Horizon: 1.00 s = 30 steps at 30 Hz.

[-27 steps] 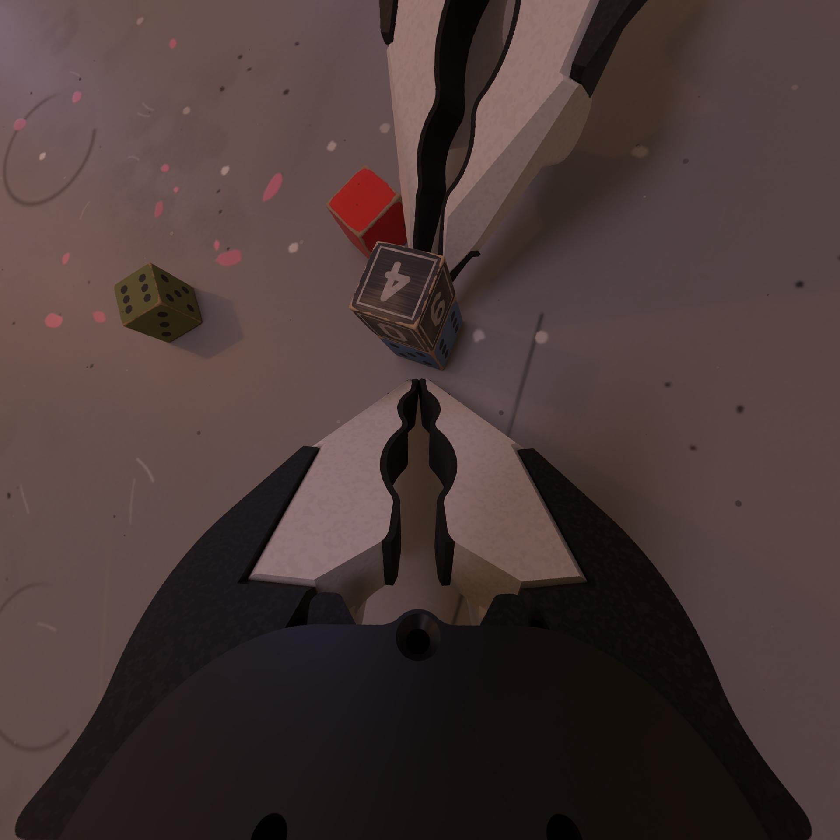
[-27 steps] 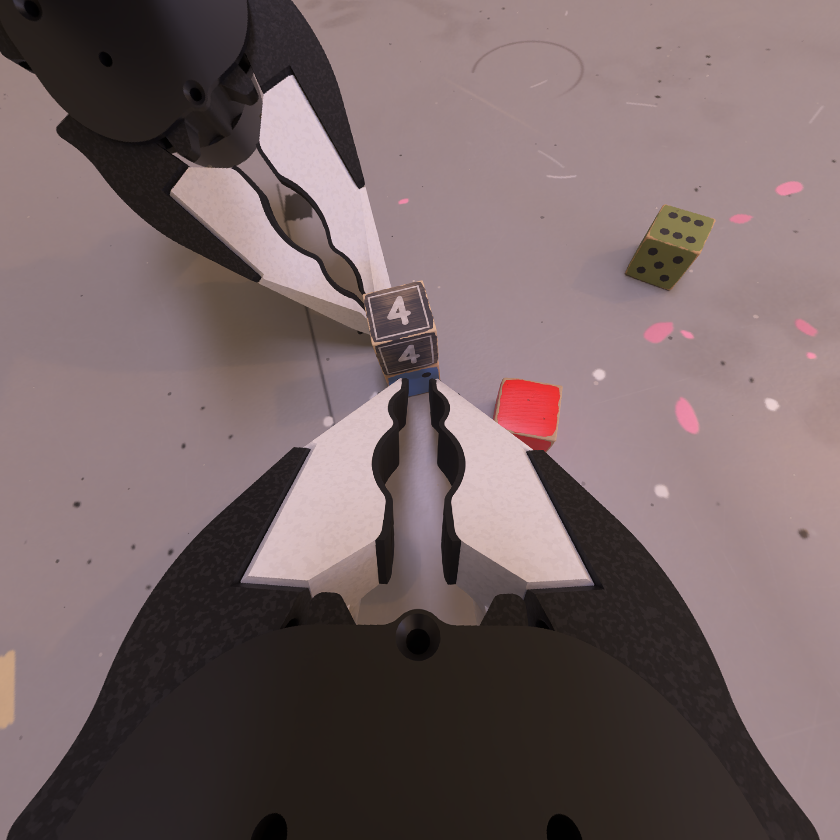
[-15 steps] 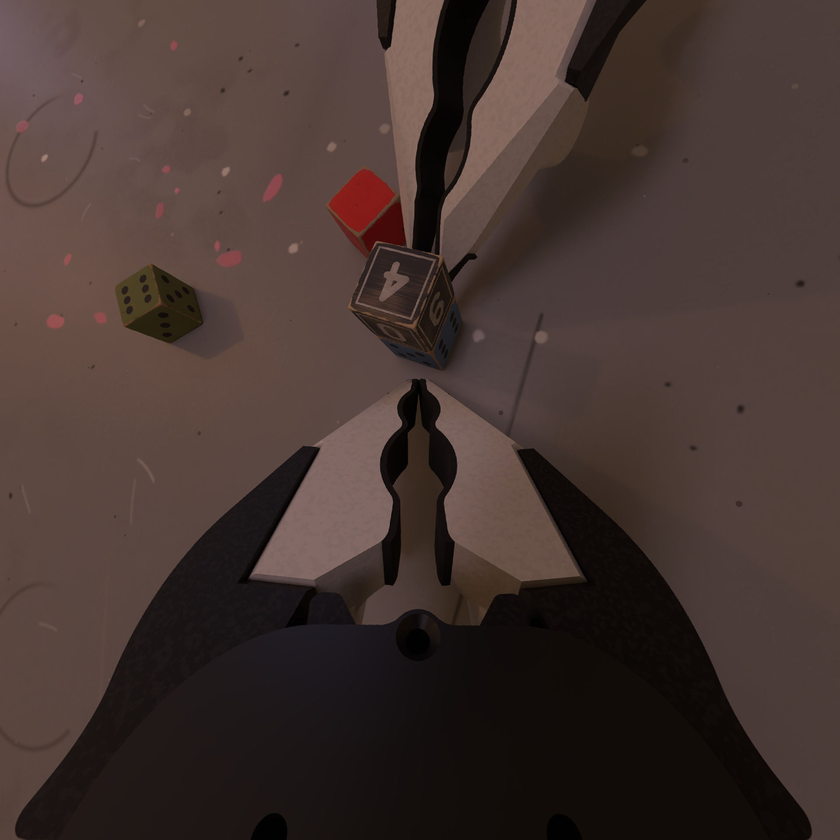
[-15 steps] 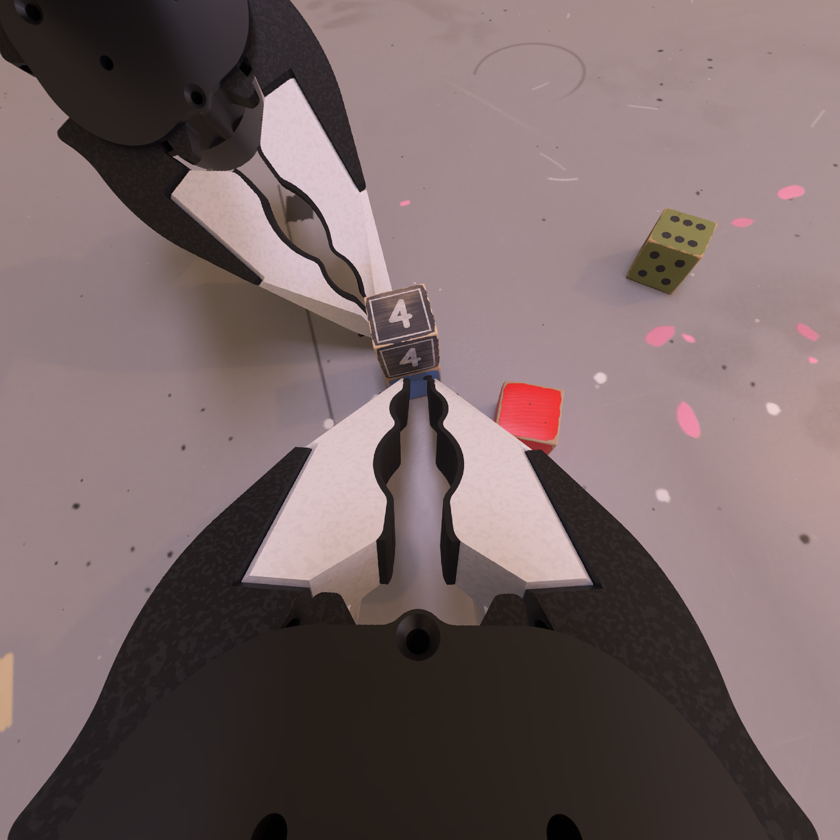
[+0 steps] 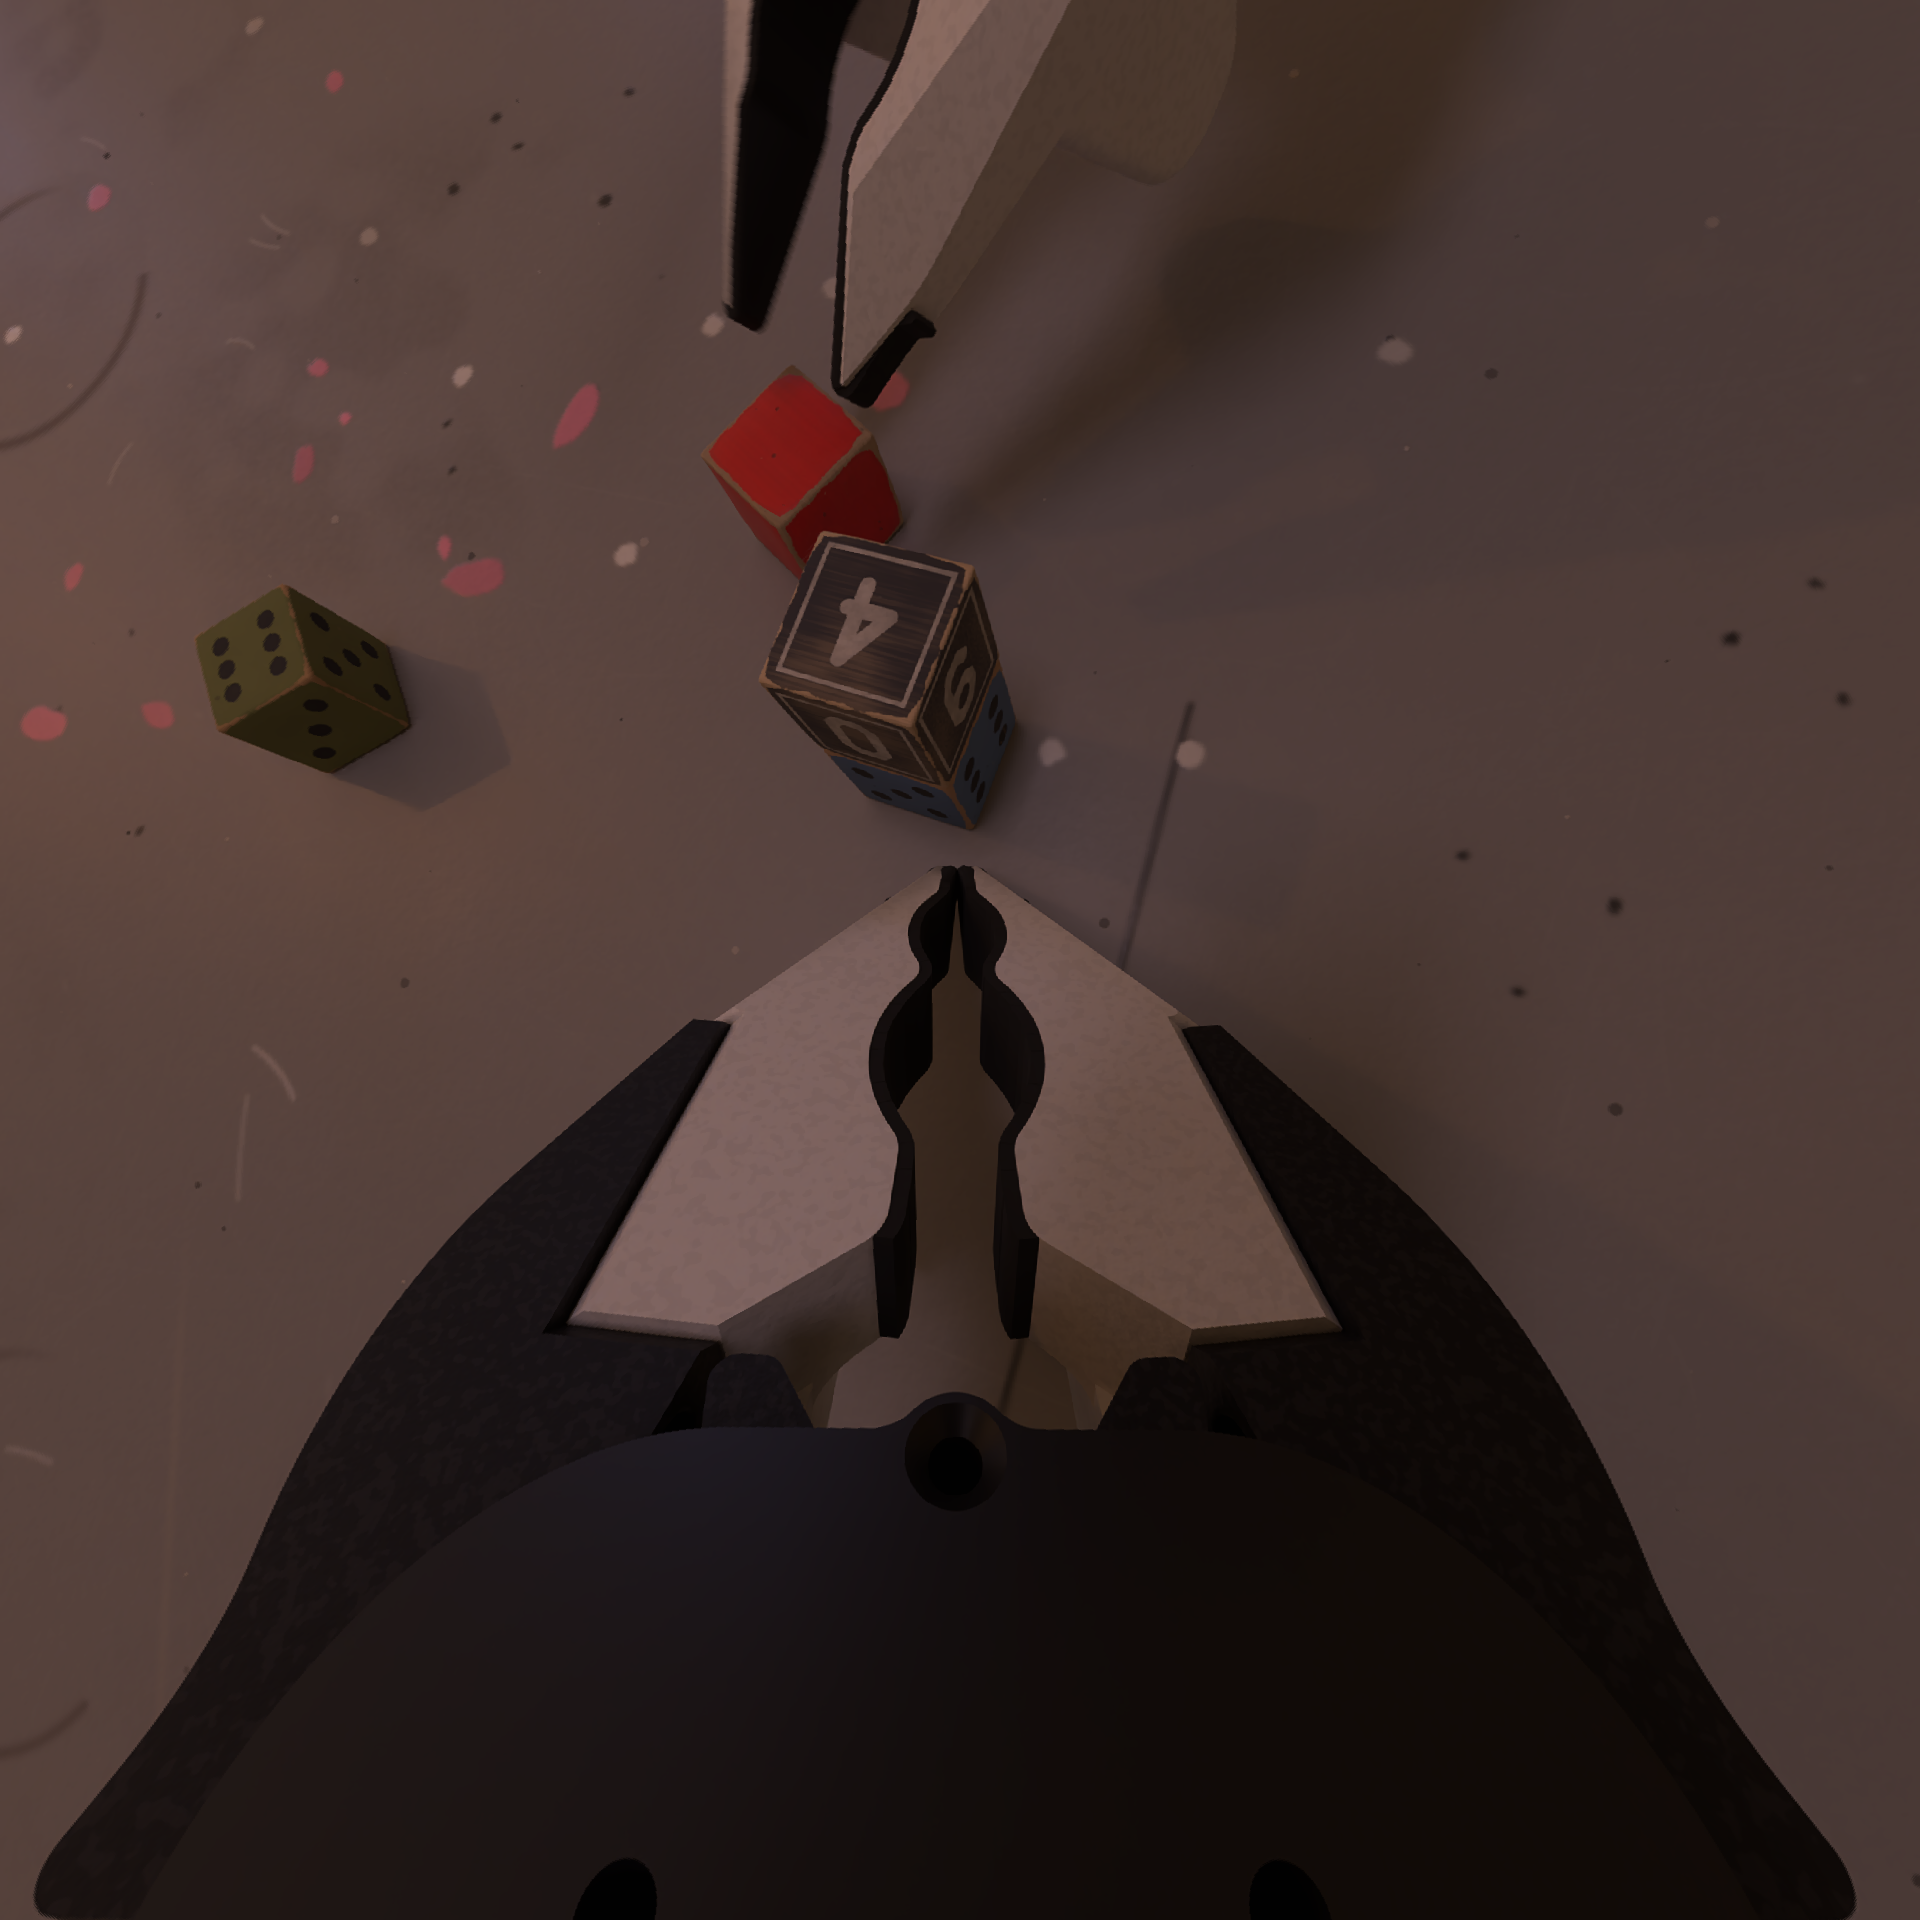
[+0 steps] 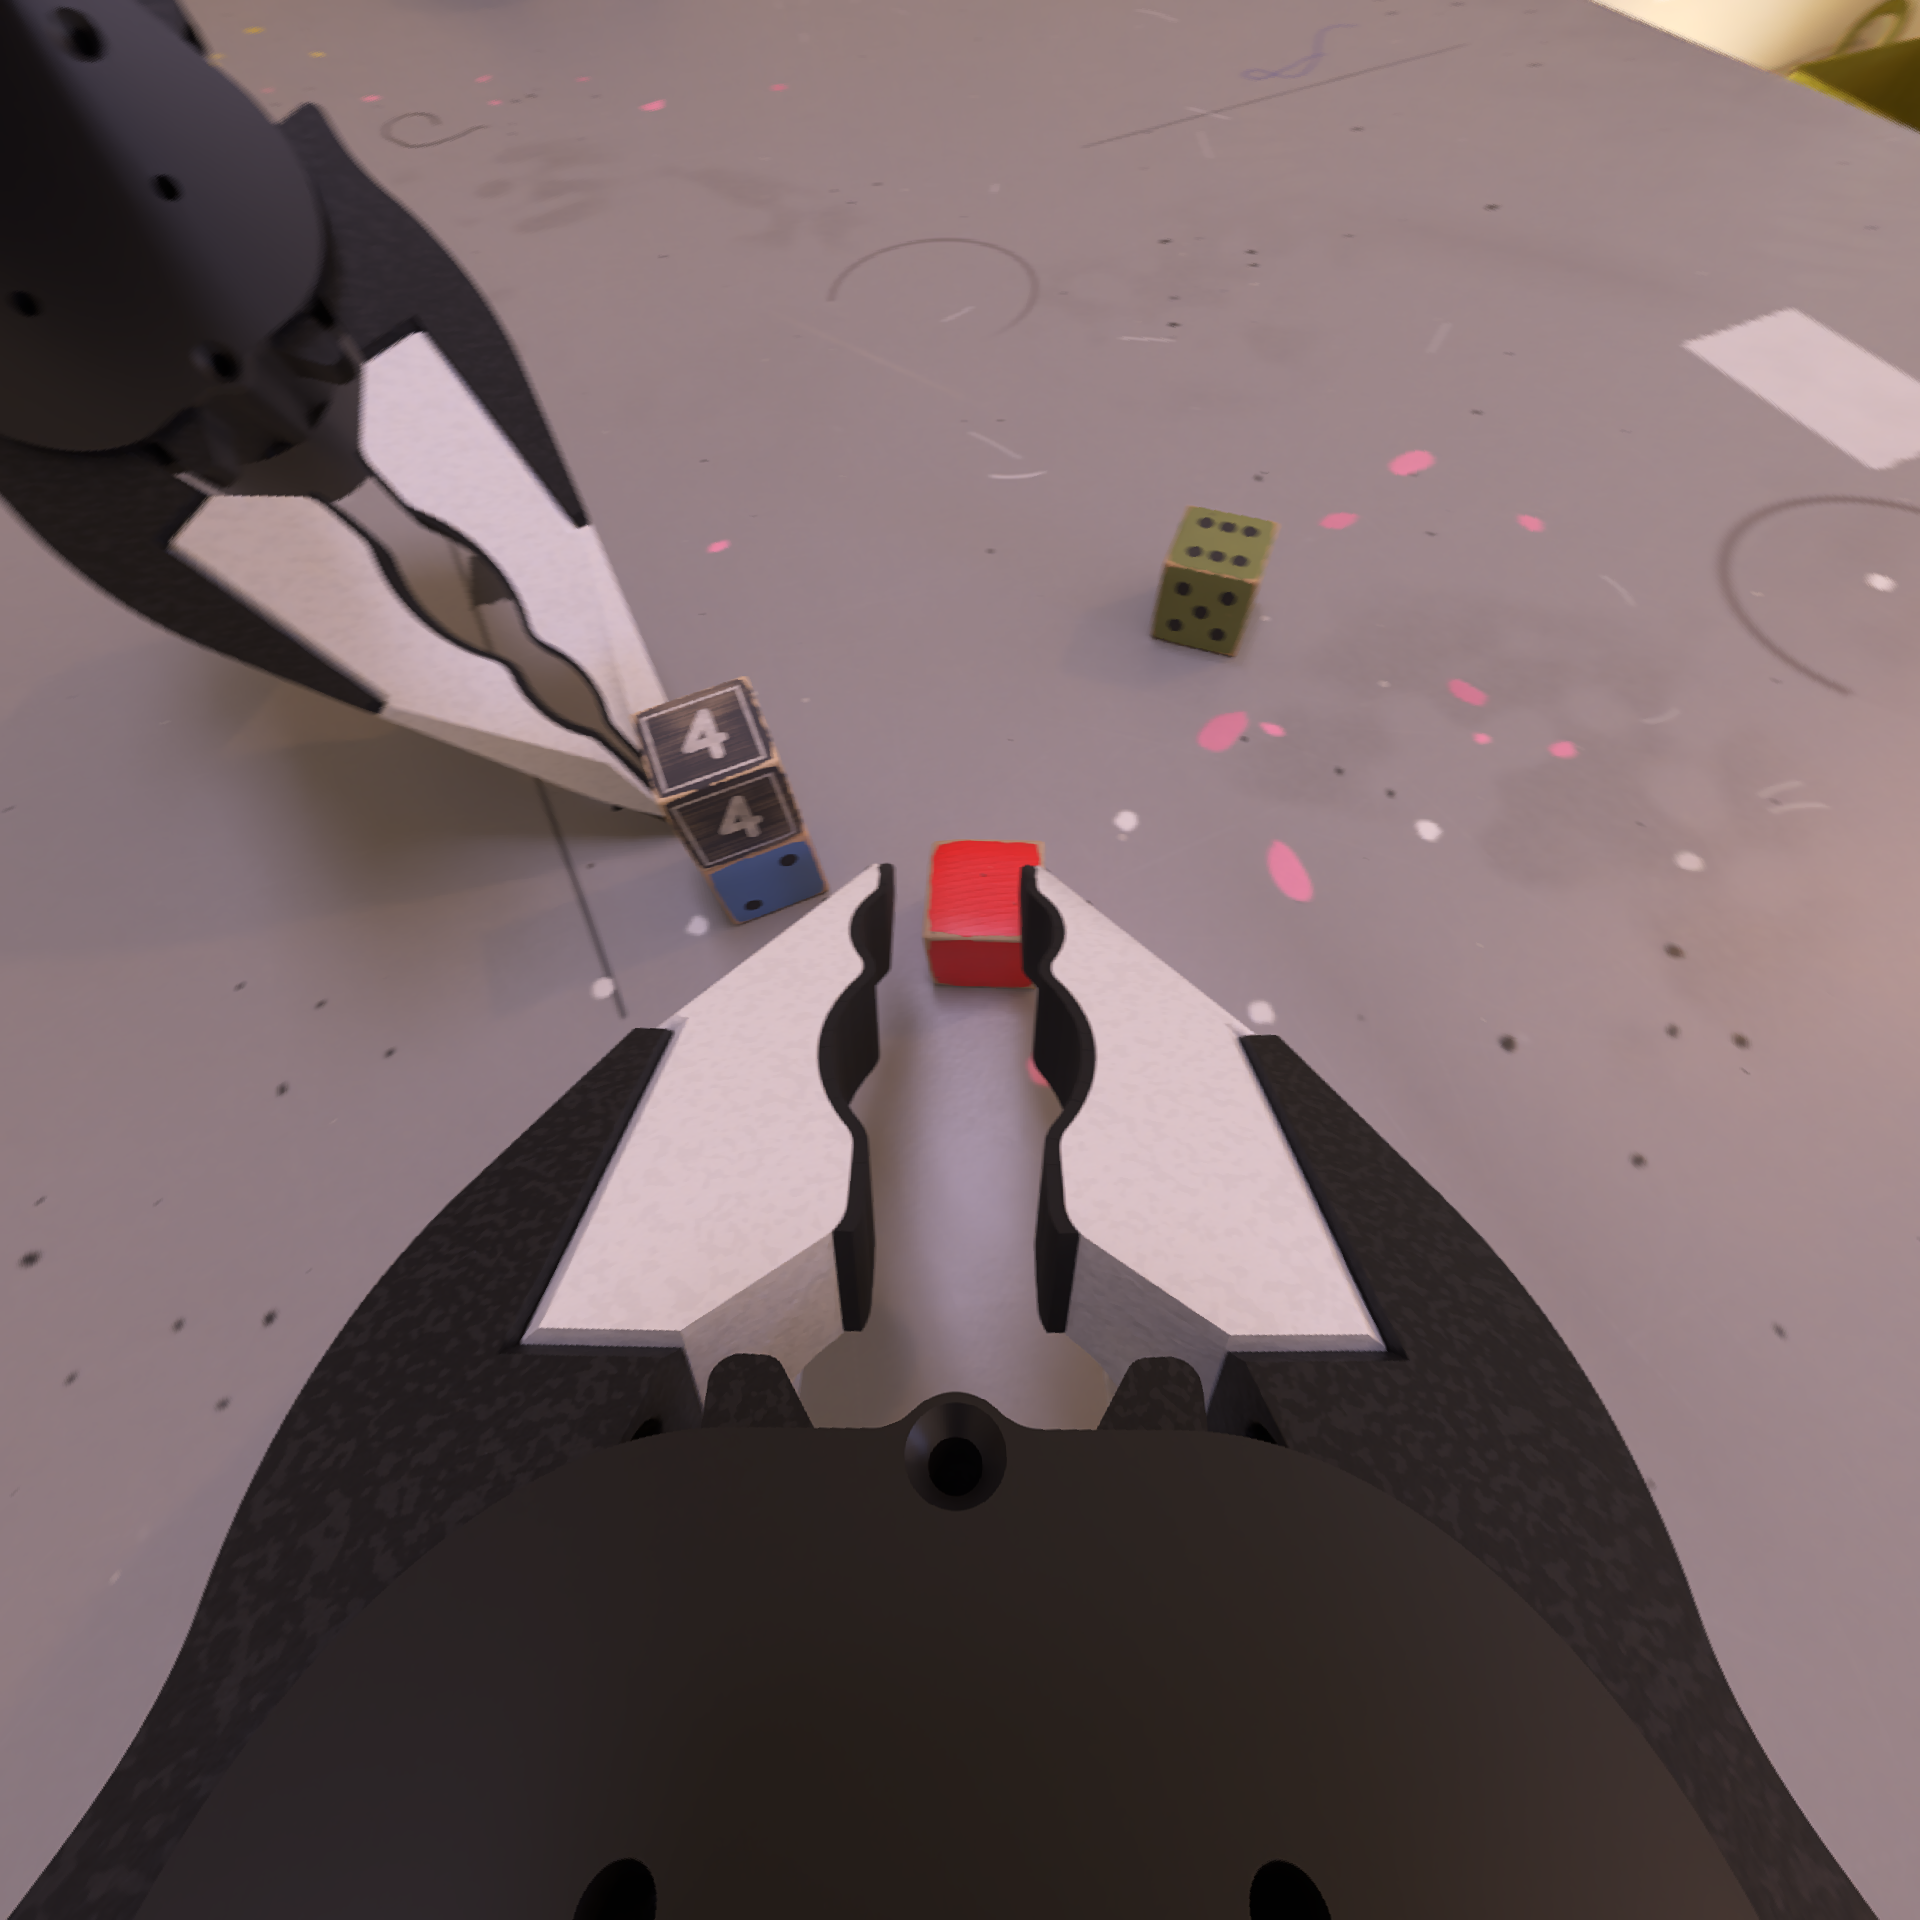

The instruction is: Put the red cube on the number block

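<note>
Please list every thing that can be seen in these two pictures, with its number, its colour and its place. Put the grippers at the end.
number block: one, dark with pale edges, on top of the blue die.
blue die: one, blue with black dots, on the table under the number block.
red cube: one, red, on the table right of the stack, ahead of the right gripper's tips.
green die: one, olive with black dots, alone farther right.
table: one, grey, with pink and white specks.
left gripper: black and white, jaws together, tips near the stack.
right gripper: black and white, jaws apart, empty.
</note>
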Motion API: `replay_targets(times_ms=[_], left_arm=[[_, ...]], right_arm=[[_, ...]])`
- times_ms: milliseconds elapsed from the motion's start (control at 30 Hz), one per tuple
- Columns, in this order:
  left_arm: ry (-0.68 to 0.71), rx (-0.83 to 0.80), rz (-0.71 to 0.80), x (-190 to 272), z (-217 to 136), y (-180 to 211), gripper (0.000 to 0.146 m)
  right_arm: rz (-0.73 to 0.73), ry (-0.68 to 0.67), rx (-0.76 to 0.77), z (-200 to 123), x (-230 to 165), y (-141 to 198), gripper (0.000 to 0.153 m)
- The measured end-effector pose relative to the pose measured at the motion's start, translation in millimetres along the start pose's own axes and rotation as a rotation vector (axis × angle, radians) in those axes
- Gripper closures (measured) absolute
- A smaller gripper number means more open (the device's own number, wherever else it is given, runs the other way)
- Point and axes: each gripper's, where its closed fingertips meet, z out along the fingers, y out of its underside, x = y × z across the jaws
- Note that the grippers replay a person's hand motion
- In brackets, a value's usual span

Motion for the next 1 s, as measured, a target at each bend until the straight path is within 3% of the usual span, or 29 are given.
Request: replay_targets(times_ms=[67, 133, 267, 400, 733, 1000], left_arm=[[0.006, 0.003, -0.002, 1.2, -0.2, -0.2, 0.146], [0.004, 0.004, -0.003, 1.5, -0.1, -0.4, 0.146], [-0.002, 0.011, 0.002, 2.6, 1.4, -2.4, 0.146], [-0.012, 0.011, 0.016, 3.8, 2.2, -3.8, 0.146], [0.06, 0.034, -0.074, 1.3, -2.2, 2.1, 0.146], [0.108, 0.072, -0.114, 1.3, -2.4, 2.1, 0.146]], right_arm=[[0.013, 0.035, -0.014, 1.6, 4.5, 3.2, 0.116], [0.016, 0.042, -0.075, 7.1, 5.5, 12.6, 0.114], [-0.027, 0.086, -0.177, 16.7, 6.7, 26.3, 0.126], [-0.042, 0.1, -0.135, 14.1, 6.4, 18.8, 0.126], [-0.066, -0.1, 0.124, -10.2, -22.3, -24.8, 0.126], [-0.233, -0.327, 0.126, -11.8, -46.2, -34.6, 0.126]])
